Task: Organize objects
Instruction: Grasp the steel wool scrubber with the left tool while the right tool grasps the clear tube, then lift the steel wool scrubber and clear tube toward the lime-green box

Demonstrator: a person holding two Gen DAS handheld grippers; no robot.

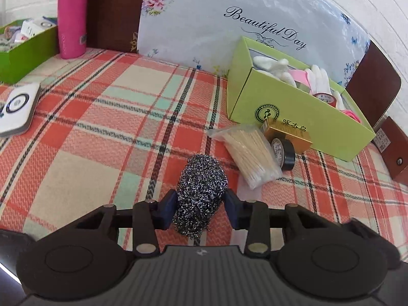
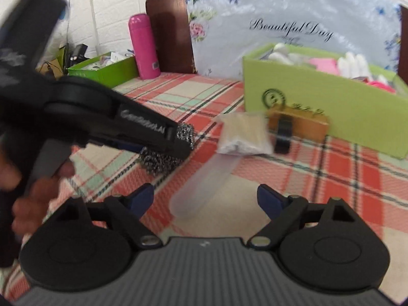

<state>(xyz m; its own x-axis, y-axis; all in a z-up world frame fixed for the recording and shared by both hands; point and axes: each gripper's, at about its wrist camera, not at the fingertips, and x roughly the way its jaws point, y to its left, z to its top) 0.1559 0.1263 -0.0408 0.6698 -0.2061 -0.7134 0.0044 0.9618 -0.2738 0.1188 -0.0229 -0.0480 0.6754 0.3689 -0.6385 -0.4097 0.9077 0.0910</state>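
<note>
A steel wool scourer (image 1: 201,191) rests on the plaid cloth (image 1: 102,127), and my left gripper (image 1: 200,204) is shut on it, blue pads pressing into both its sides. The right wrist view shows that left gripper (image 2: 178,140) from the side, with the scourer (image 2: 163,160) bulging out around its fingers and a hand on its handle. My right gripper (image 2: 205,197) stands open above the cloth. The clear flap of a bag of thin wooden sticks (image 2: 242,135) lies just ahead of its jaws, untouched. In the left wrist view the bag (image 1: 251,155) lies right of the scourer.
A black tape roll (image 1: 284,153) and a gold box (image 1: 293,137) lean on an open light-green box (image 1: 293,109) holding gloves and tape. At the back left stand a pink bottle (image 1: 71,17) and a darker green box (image 1: 23,53). A white device (image 1: 17,109) lies left.
</note>
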